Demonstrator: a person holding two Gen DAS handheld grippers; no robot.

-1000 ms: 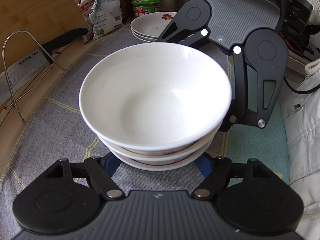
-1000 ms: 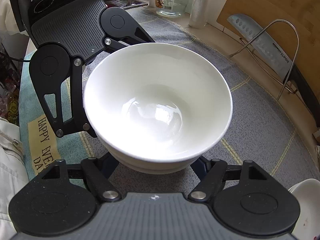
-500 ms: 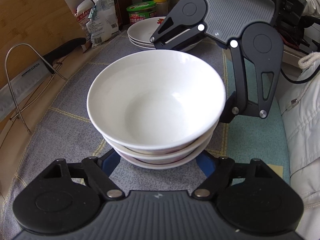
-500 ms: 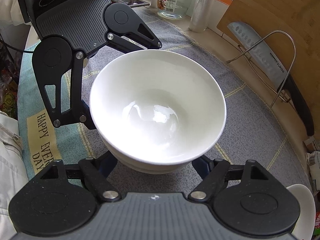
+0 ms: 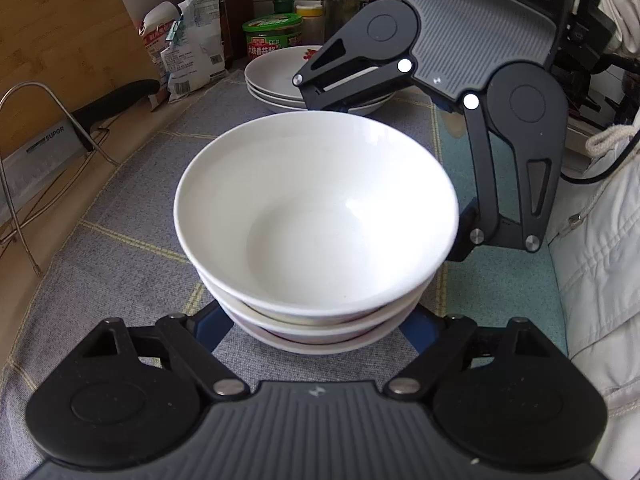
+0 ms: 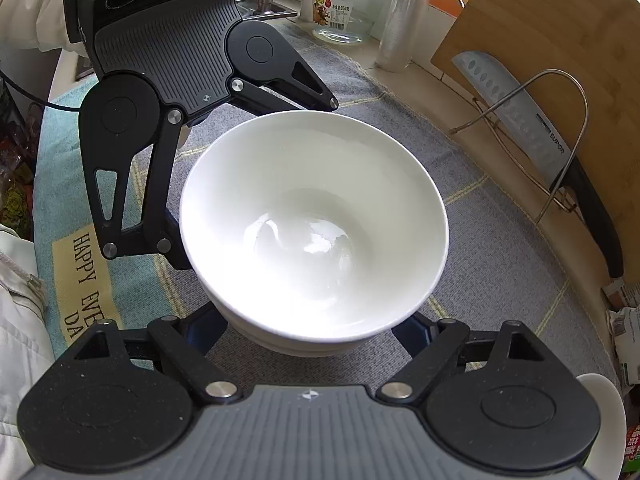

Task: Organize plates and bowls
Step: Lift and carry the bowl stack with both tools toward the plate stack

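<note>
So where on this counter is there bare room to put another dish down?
Free: the grey cloth between the bowl stack and the wire rack holding the knife. Crowded: behind the plates, packets and jars; the left gripper and right gripper, jaws just opening, flank the stack.

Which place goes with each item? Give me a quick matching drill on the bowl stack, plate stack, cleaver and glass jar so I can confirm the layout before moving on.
Things:
1. stack of white bowls
2. stack of plates
3. cleaver
4. glass jar

Places:
A. propped in the wire rack against the wooden cutting board
B. on the grey mat, between both sets of tongs
C. at the mat's far edge, beside the green-lidded tub
D. at the back of the counter, next to the roll of cling film

Pairs: 1-B, 2-C, 3-A, 4-D
</note>
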